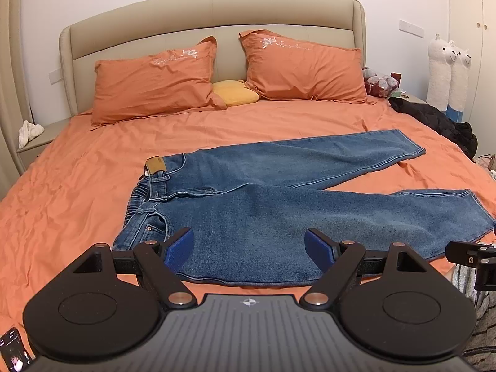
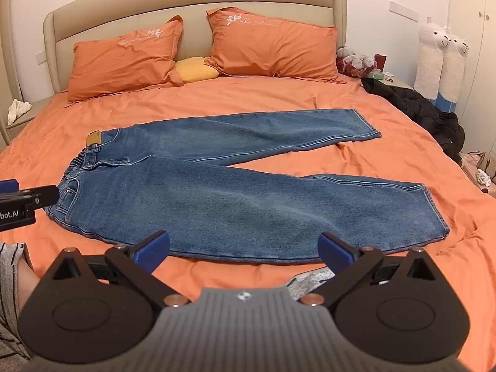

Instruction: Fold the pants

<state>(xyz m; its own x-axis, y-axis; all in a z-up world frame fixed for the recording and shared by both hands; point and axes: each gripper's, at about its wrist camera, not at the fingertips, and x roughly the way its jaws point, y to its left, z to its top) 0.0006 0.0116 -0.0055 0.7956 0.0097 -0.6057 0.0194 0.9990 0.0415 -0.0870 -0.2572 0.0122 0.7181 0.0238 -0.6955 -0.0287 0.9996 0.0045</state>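
Observation:
A pair of blue jeans (image 1: 263,204) (image 2: 217,192) lies spread flat on the orange bed sheet (image 1: 77,186) (image 2: 387,161). The waistband with a tan patch (image 1: 156,165) (image 2: 94,138) is at the left, and the two legs fan out to the right. My left gripper (image 1: 249,248) hovers open above the near edge of the jeans, close to the hip, with nothing between its blue pads. My right gripper (image 2: 245,249) stands open over the near leg's lower edge, holding nothing. Each gripper's tip shows at the side of the other's view.
Two orange pillows (image 1: 155,83) (image 1: 303,68) and a yellow cushion (image 1: 235,93) lean on the beige headboard (image 1: 217,15). A black jacket (image 1: 434,121) lies at the bed's right edge, by two white plush alpacas (image 1: 446,71). A striped sleeve (image 2: 11,279) is at my left.

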